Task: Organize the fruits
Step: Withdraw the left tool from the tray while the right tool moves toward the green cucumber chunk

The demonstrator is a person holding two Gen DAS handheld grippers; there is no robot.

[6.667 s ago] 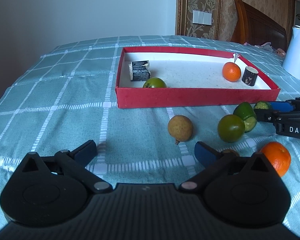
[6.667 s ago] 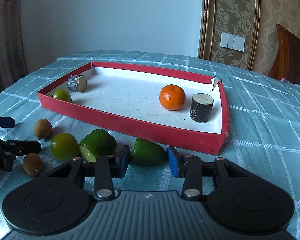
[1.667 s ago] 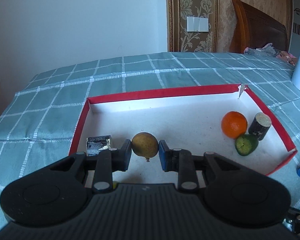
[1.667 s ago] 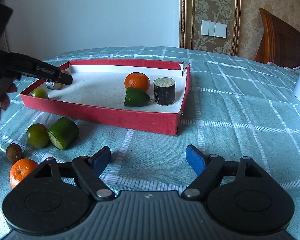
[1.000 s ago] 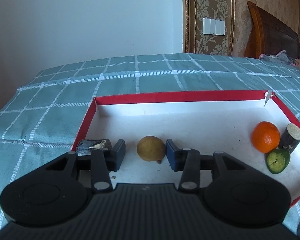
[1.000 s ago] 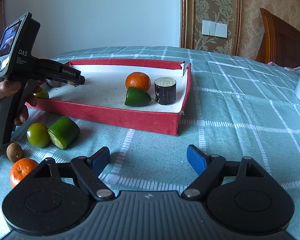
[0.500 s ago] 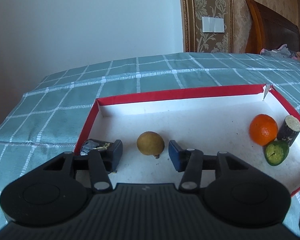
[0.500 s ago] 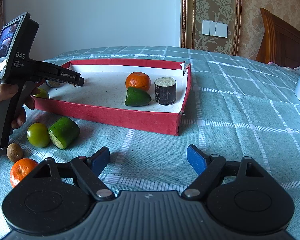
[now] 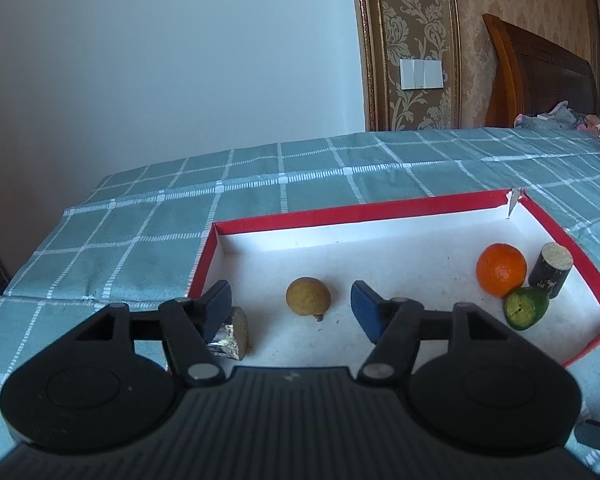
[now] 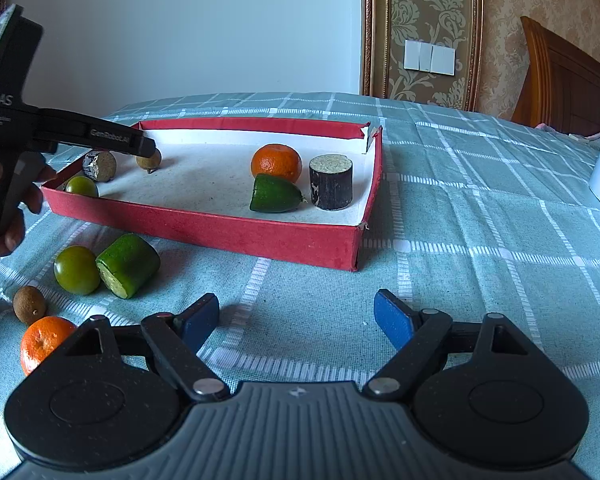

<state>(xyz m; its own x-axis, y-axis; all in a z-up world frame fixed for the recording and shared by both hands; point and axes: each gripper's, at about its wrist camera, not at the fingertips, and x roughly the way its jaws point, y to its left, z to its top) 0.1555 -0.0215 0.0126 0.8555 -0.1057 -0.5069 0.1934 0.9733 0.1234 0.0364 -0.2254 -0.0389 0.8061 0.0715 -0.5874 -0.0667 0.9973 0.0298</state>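
Opening wider than a second ago, the left gripper (image 9: 291, 302) now has both blue pads clear of the brown fruit (image 9: 308, 295), which sits on the white floor of the red tray (image 9: 360, 212) between them, touched by neither. Earlier the pads sat close on either side of it. The right gripper (image 10: 296, 318), unchanged, stands wide open over bare cloth at the lower centre of its frame, holding nothing.

A teal checked tablecloth (image 10: 480, 208) covers the table; behind it are a pale wall, a patterned gold panel with a white switch plate (image 9: 421, 74), and a dark wooden headboard (image 9: 540, 76).

At the right of the left wrist view, the tray holds an orange (image 9: 501, 269), a green wedge (image 9: 526, 312) and a dark cylinder (image 9: 550, 270). Only the right wrist view shows what lies outside the tray at the lower left: a green tomato (image 10: 76, 269), a green chunk (image 10: 127, 265), a small brown fruit (image 10: 29, 305) and a second orange (image 10: 44, 342), plus a hand (image 10: 18, 216) on the left gripper's handle.
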